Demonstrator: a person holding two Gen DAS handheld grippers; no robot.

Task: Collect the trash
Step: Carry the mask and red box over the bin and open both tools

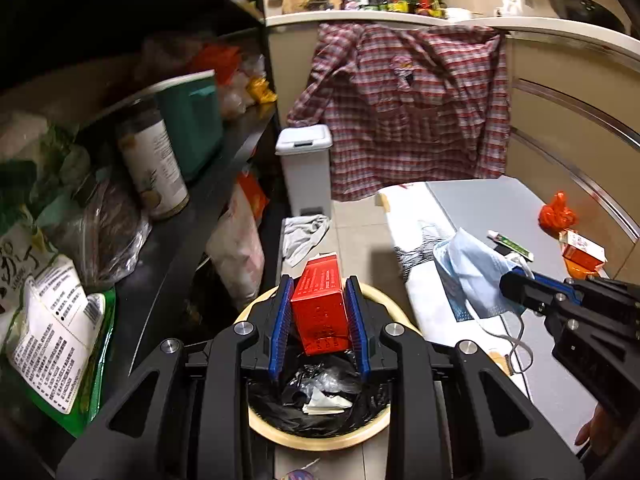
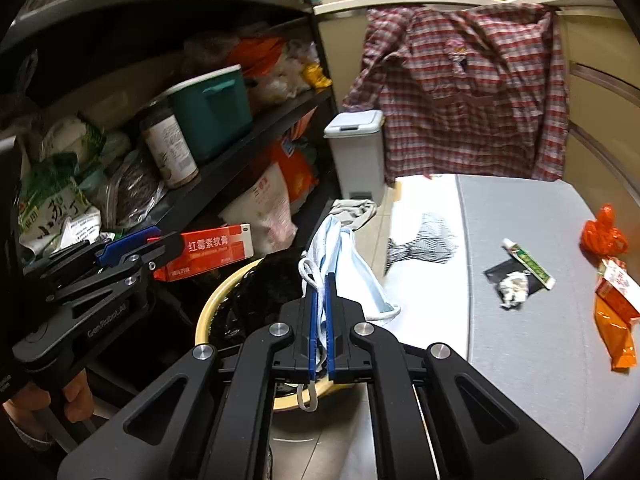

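Glossy red cardboard box [image 1: 319, 309], soft pale-blue nonwoven face mask [image 2: 352, 264], crinkled shiny black plastic bin liner [image 1: 316, 408], smooth cream plastic bin rim [image 1: 320, 442], matt grey tabletop [image 2: 532, 320], plaid cloth shirt [image 1: 408, 112], crumpled orange plastic bag [image 1: 558, 214].

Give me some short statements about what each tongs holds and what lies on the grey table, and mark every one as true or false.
1. The left tongs grip a red box. True.
2. The red box hangs above the round bin with the black bag. True.
3. The right tongs are empty. False: they are shut on a blue face mask.
4. A small tube lies on the grey table. True.
5. The checked shirt lies folded on the table. False: it hangs from the counter edge behind the table.
6. The white pedal bin has its lid open. False: the lid is closed.
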